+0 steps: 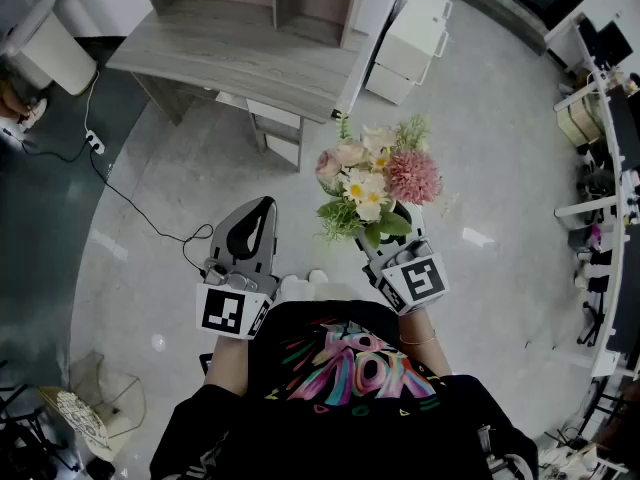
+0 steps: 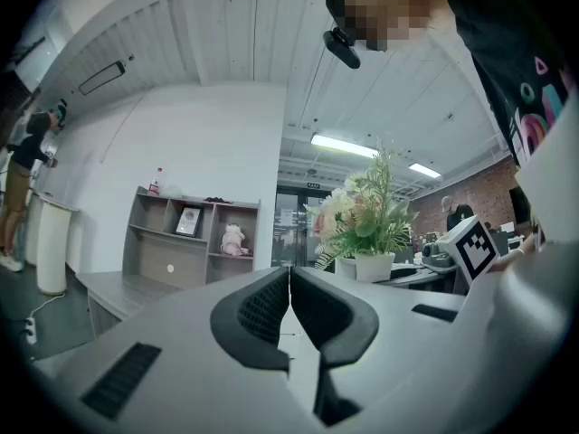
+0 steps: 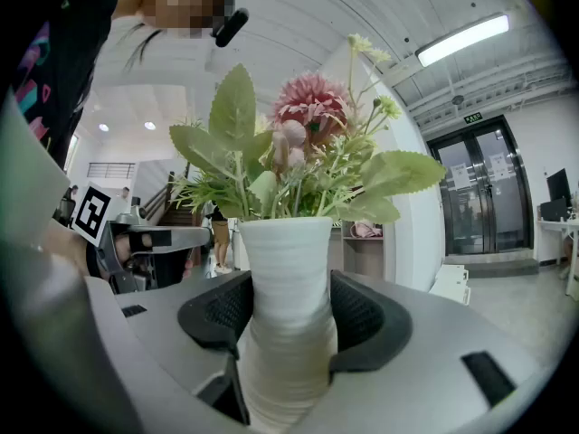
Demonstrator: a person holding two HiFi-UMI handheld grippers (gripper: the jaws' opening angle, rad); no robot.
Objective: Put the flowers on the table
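Observation:
A bunch of flowers (image 1: 372,180) in pink, cream and green stands in a white ribbed vase (image 3: 289,306). My right gripper (image 3: 288,319) is shut on the vase, one black pad against each side of its body, and holds it upright in front of the person. In the head view the blooms hide the vase and the right gripper (image 1: 385,236) jaws. My left gripper (image 1: 247,230) is beside it on the left, shut and holding nothing. The grey wooden table (image 1: 215,48) lies ahead and to the left. The left gripper view also shows the flowers (image 2: 362,220) at right.
A grey shelf unit (image 2: 190,242) with a photo frame and a soft toy stands on the table's far side. A white bin (image 1: 48,43) and a floor cable (image 1: 120,193) lie to the left. White drawer cabinets (image 1: 410,38) stand ahead at right; desks (image 1: 600,168) line the far right.

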